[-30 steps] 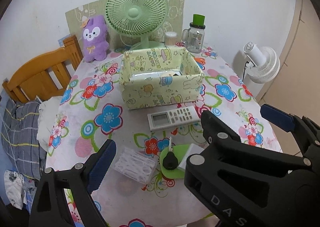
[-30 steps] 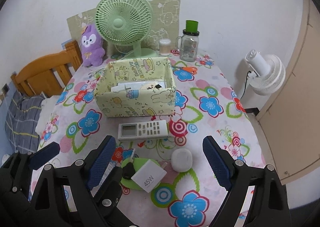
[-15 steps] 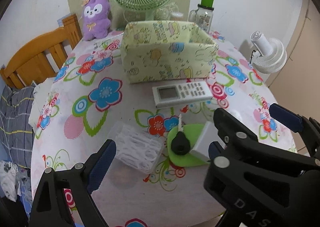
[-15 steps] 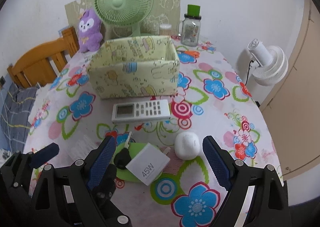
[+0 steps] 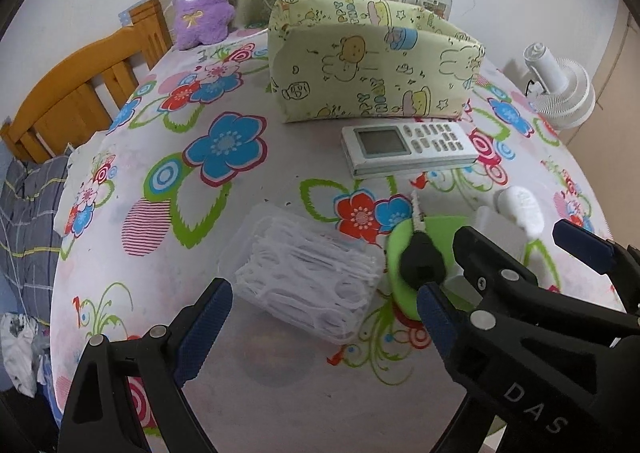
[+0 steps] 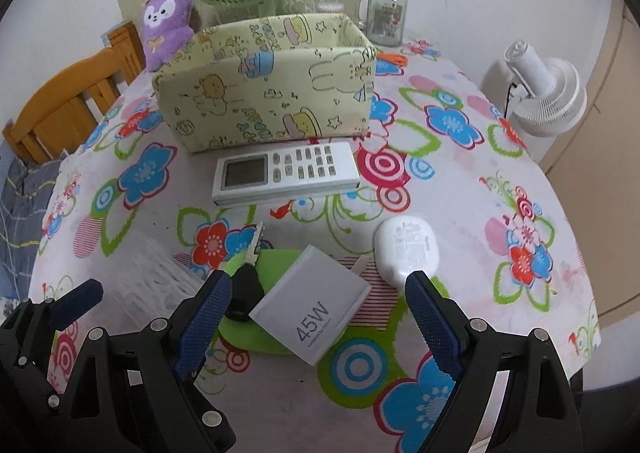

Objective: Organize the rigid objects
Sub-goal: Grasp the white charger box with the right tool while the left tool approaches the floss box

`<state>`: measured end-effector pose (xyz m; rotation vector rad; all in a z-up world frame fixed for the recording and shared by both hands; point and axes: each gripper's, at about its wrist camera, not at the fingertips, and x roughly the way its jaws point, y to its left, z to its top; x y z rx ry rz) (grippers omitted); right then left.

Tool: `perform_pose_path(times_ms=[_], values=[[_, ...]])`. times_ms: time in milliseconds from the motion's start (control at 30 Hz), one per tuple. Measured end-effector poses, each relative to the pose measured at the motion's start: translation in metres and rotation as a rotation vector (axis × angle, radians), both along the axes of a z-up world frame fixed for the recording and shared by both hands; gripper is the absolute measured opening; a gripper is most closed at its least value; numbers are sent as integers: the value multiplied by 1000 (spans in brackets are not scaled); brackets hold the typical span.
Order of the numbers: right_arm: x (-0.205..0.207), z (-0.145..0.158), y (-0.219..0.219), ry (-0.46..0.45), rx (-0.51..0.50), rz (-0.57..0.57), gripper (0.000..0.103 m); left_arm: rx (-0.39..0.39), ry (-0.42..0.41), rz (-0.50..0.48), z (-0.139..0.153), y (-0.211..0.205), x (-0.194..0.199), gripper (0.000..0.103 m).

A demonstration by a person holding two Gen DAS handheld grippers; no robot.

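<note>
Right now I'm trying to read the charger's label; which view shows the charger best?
The right wrist view: the charger lies unobstructed between the open fingers, its 45W print facing the camera. In the left wrist view the right gripper hides most of it, leaving an unprinted corner.

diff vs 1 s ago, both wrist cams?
Both claws came down toward the table, wide open, holding nothing. The left claw now frames the clear floss-pick box; the right claw frames the 45W charger. The remote, key and fabric bin stayed put.
</note>
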<state>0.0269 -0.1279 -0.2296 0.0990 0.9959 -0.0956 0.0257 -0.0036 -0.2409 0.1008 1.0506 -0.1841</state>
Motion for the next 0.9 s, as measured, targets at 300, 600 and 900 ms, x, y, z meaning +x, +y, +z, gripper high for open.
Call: perform_pose_path(times_ms=[300, 600, 900], values=[[5, -18, -1, 40, 37, -48, 86, 56, -39, -43, -7, 0, 7, 95], [11, -26, 2, 64, 60, -60, 66, 44, -10, -50, -15, 6, 15, 95], [19, -23, 10, 44, 41, -60, 54, 21, -12, -56, -19, 7, 26, 95]])
